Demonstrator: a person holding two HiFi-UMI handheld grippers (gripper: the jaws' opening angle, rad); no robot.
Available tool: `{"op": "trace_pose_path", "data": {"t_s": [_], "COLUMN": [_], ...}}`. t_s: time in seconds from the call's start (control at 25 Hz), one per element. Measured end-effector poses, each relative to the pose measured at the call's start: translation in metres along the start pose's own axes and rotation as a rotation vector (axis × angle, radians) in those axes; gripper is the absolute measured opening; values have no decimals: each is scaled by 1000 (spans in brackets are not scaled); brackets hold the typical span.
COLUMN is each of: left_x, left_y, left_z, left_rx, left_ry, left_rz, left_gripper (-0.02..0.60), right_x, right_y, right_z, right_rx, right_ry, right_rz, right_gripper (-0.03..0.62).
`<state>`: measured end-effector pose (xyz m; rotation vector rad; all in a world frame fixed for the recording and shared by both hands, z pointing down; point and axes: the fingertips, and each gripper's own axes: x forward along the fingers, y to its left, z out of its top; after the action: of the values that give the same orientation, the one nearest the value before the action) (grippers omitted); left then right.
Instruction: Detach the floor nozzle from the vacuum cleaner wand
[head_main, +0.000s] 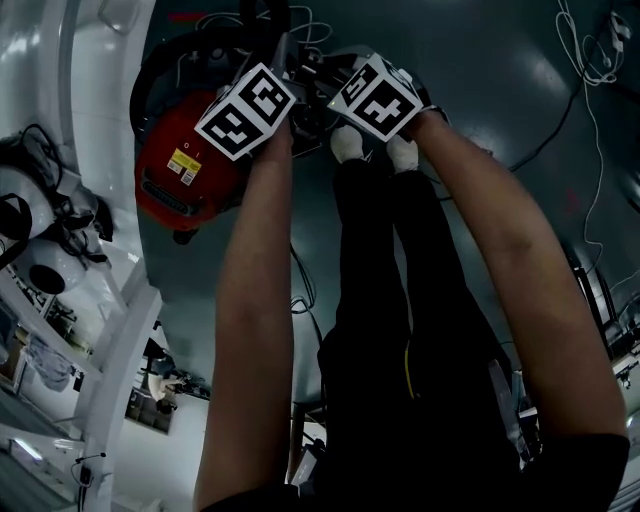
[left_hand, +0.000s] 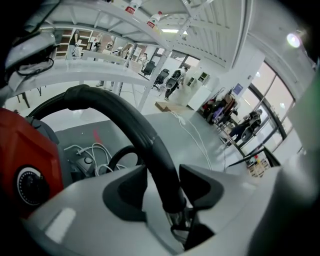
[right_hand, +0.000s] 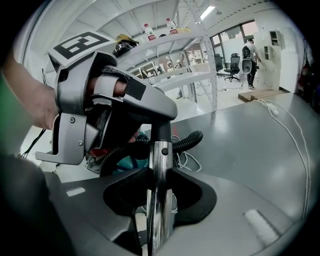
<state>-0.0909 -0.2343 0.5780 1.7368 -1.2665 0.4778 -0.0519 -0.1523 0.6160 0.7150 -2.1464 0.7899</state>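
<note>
Close by wand (right_hand: 159, 200), red canister (head_main: 180, 165), cables (left_hand: 95, 150)

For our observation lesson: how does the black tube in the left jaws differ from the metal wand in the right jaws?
The black tube is matt, the metal wand shiny. The black tube curves; the metal wand runs straight. The left gripper leaves a gap beside the tube; the right gripper clamps the wand. Both are round.

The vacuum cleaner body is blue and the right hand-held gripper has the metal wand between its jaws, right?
No, the vacuum cleaner body is red, as the head view shows; the right hand-held gripper does have the metal wand between its jaws.
</note>
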Motion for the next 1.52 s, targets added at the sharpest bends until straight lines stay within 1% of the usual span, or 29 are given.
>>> {"op": "trace_pose_path", "data": {"t_s": [0.24,0.36,0.48,0.6,0.84,0.92,1.0,1.24,1.44,1.52], "left_x": [-4,-7,-11,-14,-19,-21,-23,-24,-22,-20], "left_y": [0,1,3,4,4,5,6,5,-2,-4], "left_z": [-2,-3,-4,-5,-6,-7,-6,-6,-4,-3], "left_rx": [-41,-69,-71,-73,-68,-47,-5,77,158,159], "left_ry": [9,9,20,32,46,57,65,52,46,54], "left_rz": [-25,-26,-38,-58,-90,-103,-116,-155,-231,-254], "left_gripper": [183,169,164,161,158,162,177,199,232,233], "right_x": [-2,0,4,8,15,15,14,12,8,7], "right_y": [3,6,11,13,18,21,22,23,22,23], "right_z": [0,1,3,4,7,6,7,8,8,8], "right_rx": [-12,-66,-115,-112,-111,-86,-64,-48,-62,-76], "right_ry": [-16,-9,5,17,53,48,38,41,52,49], "right_rz": [9,10,19,29,39,50,50,38,30,21], "right_gripper": [150,161,170,190,186,176,173,172,172,172]}}
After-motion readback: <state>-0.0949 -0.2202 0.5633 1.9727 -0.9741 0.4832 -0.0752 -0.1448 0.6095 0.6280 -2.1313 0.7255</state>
